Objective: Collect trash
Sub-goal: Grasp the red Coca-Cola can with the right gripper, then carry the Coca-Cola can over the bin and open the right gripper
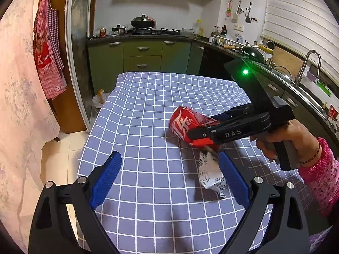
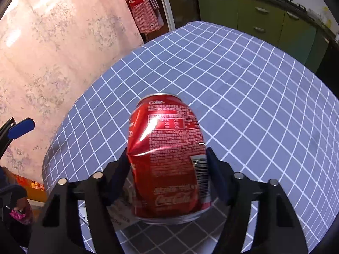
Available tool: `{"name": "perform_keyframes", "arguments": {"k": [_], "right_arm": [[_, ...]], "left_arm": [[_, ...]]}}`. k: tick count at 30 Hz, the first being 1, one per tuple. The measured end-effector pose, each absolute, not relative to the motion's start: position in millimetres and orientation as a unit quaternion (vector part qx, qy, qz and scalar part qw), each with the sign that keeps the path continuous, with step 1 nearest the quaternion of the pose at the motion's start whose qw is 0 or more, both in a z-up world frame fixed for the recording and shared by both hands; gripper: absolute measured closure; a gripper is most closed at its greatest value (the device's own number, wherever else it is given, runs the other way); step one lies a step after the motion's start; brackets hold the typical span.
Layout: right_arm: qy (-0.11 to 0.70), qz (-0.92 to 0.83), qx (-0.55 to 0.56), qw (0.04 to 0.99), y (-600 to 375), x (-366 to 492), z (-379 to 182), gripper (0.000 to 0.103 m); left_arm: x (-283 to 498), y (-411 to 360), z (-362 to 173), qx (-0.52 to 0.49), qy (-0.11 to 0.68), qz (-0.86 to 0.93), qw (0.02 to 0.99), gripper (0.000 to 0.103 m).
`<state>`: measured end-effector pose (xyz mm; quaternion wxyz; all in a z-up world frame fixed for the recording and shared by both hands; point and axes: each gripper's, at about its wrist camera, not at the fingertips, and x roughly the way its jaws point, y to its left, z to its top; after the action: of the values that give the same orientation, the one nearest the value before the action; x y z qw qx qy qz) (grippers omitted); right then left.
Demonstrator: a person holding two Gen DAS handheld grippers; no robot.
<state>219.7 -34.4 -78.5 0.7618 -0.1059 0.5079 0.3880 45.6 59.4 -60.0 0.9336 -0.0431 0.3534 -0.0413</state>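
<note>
A dented red Coke can (image 1: pixel 186 124) is held just above the blue checked tablecloth (image 1: pixel 148 110); it fills the right wrist view (image 2: pixel 167 158). My right gripper (image 2: pixel 167 165) is shut on the can's sides, and it shows in the left wrist view (image 1: pixel 203 131) coming in from the right. A crumpled white printed wrapper (image 1: pixel 210 174) lies on the cloth just under and in front of the can. My left gripper (image 1: pixel 169 169) is open and empty, low over the near part of the table, its right finger beside the wrapper.
A white bin (image 1: pixel 98 103) stands on the floor at the table's far left corner. Green kitchen cabinets (image 1: pixel 144 57) and a counter with sink (image 1: pixel 305 80) run behind and to the right. A pink wall (image 1: pixel 19 105) is on the left.
</note>
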Motion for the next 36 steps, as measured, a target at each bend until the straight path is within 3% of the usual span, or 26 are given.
{"name": "perform_keyframes", "arguments": {"k": [12, 20, 29, 36], "right_arm": [[0.473, 0.376, -0.044, 0.795, -78.9, 202.4, -39.5, 0.038], [0.414, 0.273, 0.016, 0.868, -202.1, 136.9, -5.5, 0.038], [0.397, 0.012, 0.097, 0.912, -390.3, 54.9, -35.4, 0.038], [0.416, -0.114, 0.125, 0.893, -466.1, 34.0, -82.7, 0.038]], "left_arm": [[46.7, 47.4, -59.3, -0.038, 0.355, -0.052, 0.933, 0.011], [52.6, 25.7, -61.8, -0.031, 0.357, -0.079, 0.93, 0.01], [65.3, -1.5, -66.7, -0.017, 0.367, -0.102, 0.924, 0.01], [70.6, -22.7, -71.6, -0.001, 0.378, -0.114, 0.919, 0.01]]}}
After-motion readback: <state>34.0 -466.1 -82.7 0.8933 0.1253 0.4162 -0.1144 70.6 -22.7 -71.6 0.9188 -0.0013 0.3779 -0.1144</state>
